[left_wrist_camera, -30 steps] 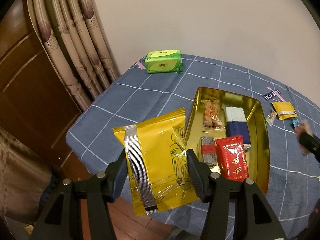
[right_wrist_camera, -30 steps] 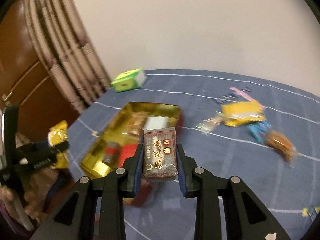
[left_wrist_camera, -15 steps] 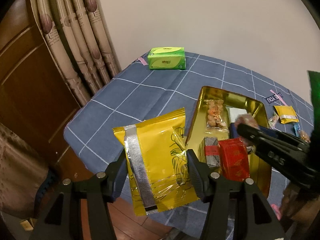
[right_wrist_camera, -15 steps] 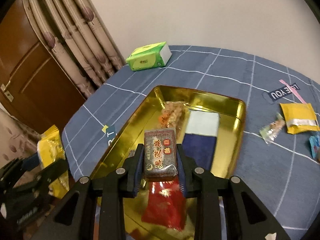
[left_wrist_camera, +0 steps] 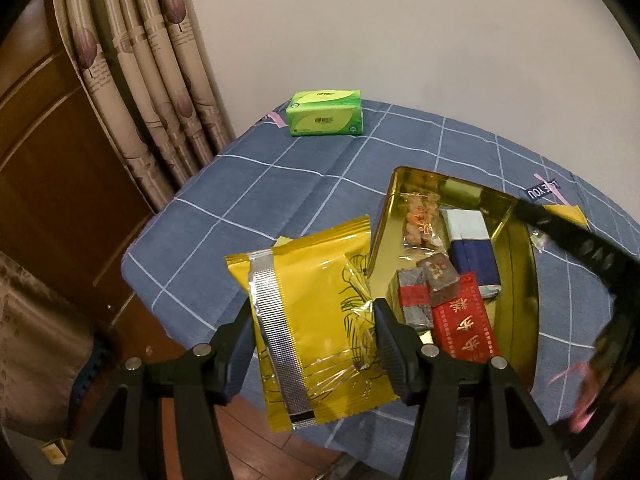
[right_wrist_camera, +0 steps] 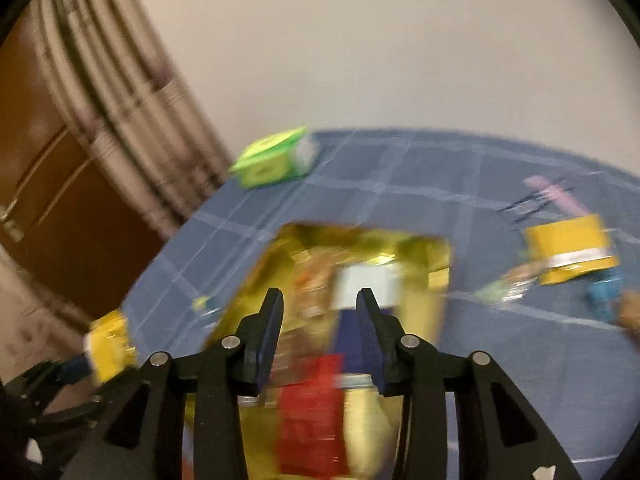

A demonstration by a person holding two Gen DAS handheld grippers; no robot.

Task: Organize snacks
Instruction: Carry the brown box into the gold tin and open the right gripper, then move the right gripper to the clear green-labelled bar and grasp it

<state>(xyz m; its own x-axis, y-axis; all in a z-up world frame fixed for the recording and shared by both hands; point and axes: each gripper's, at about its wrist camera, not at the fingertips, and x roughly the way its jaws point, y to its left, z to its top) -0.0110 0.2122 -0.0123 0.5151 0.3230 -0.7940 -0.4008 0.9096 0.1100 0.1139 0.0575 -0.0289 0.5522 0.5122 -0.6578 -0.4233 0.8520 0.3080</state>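
A large yellow snack packet [left_wrist_camera: 316, 320] is clamped between the fingers of the left gripper [left_wrist_camera: 314, 344] and is held above the near edge of the bench [left_wrist_camera: 256, 200], which is covered by a blue checked cloth. Just beside the packet, a gold tray [left_wrist_camera: 516, 264] is seen on the bench. In it, nearest, a red packet [left_wrist_camera: 464, 328] is laid, with a grey block banded in red [left_wrist_camera: 412, 300] at its left. A dark brown snack bar [left_wrist_camera: 440, 276] is seen resting tilted on these two. Behind them a blue-and-white packet [left_wrist_camera: 472, 244] and a clear bag of orange snacks [left_wrist_camera: 422, 220] are laid side by side.

The fingers of the right gripper [right_wrist_camera: 318, 330] have just been opening; they are seen apart above the tray, with nothing between them. That view is blurred. One finger [left_wrist_camera: 576, 236] of it is seen reaching over the tray's right rim in the left wrist view.

To the right of the tray, a small yellow packet [right_wrist_camera: 568, 254] and a few small wrapped sweets [right_wrist_camera: 508, 290] are scattered on the cloth. At the far edge of the bench a green tissue pack [left_wrist_camera: 326, 114] is set, near a patterned curtain [left_wrist_camera: 132, 80].
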